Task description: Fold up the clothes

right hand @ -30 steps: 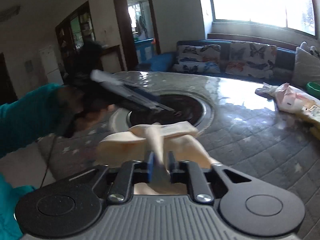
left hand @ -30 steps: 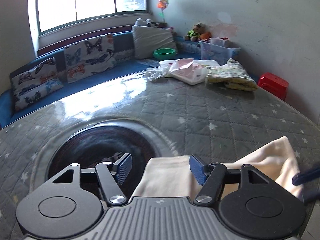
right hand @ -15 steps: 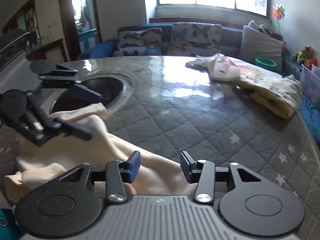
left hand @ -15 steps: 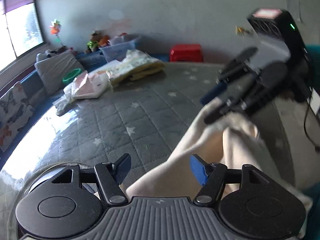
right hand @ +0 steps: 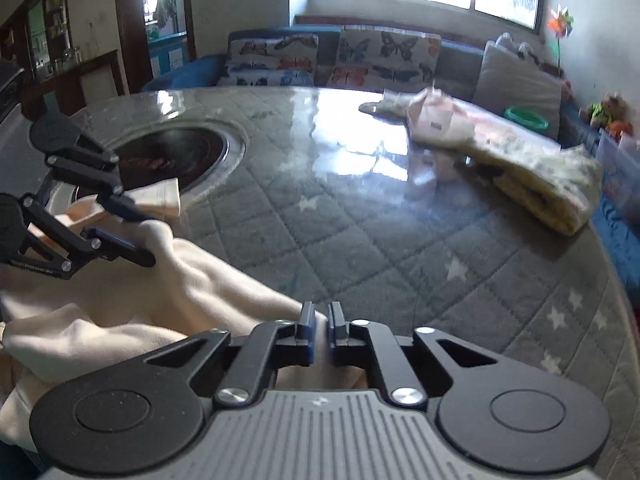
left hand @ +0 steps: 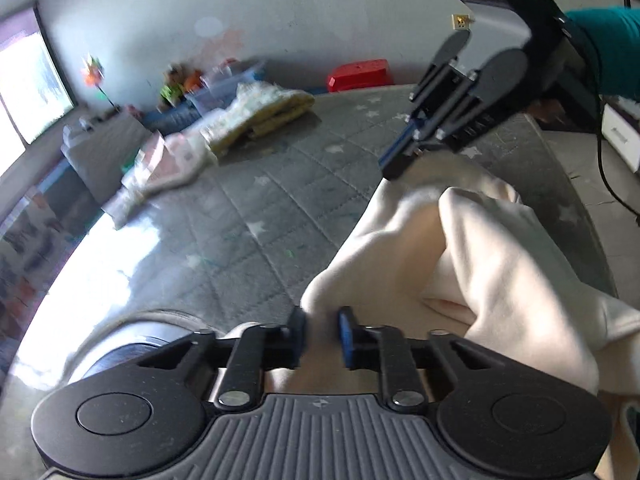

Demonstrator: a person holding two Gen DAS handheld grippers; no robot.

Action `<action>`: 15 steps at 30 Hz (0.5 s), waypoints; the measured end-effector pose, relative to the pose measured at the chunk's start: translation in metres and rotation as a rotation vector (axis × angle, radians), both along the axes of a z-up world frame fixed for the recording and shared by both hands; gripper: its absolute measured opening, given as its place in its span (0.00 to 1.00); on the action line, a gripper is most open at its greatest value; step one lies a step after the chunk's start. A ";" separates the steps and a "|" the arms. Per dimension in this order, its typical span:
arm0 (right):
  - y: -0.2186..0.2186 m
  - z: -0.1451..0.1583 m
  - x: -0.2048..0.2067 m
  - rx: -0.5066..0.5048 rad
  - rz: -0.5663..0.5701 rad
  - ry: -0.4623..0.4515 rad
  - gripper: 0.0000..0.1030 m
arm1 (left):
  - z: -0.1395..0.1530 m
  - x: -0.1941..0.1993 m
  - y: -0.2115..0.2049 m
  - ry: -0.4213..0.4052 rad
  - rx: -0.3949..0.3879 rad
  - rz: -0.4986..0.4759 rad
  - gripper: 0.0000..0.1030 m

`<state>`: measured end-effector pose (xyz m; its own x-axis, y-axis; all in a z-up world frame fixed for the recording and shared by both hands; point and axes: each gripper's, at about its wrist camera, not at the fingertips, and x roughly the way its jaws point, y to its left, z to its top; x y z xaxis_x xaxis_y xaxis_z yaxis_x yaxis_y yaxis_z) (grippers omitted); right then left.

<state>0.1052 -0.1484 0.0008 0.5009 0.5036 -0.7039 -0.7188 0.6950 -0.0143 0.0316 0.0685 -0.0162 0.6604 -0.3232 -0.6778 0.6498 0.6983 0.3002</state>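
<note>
A cream garment (left hand: 472,248) lies bunched on the near edge of a grey quilted round table (left hand: 280,200). My left gripper (left hand: 322,330) is shut on a fold of the garment at its near left edge. My right gripper (right hand: 319,326) is shut on another edge of the same cream garment (right hand: 200,292). Each gripper shows in the other's view: the right one (left hand: 400,160) at the upper right, the left one (right hand: 132,236) at the left, both pinching cloth.
A dark round recess (right hand: 176,156) sits in the table near the garment. Folded yellow and pink clothes (right hand: 520,152) lie at the far side. A sofa with butterfly cushions (right hand: 360,60), a storage bin (left hand: 236,80) and a red stool (left hand: 358,72) ring the table.
Both grippers were open half a second ago and have closed on the cream garment. The left gripper has swung right from the window side toward the right gripper.
</note>
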 end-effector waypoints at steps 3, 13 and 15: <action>0.002 0.009 -0.002 0.023 -0.015 -0.044 0.03 | 0.008 -0.017 -0.003 -0.071 0.031 0.041 0.13; 0.005 0.002 0.007 0.056 -0.040 0.042 0.47 | 0.009 -0.068 -0.003 0.073 -0.063 0.003 0.34; 0.007 -0.001 0.009 0.064 -0.050 0.066 0.48 | 0.012 -0.068 0.004 0.126 -0.126 0.013 0.34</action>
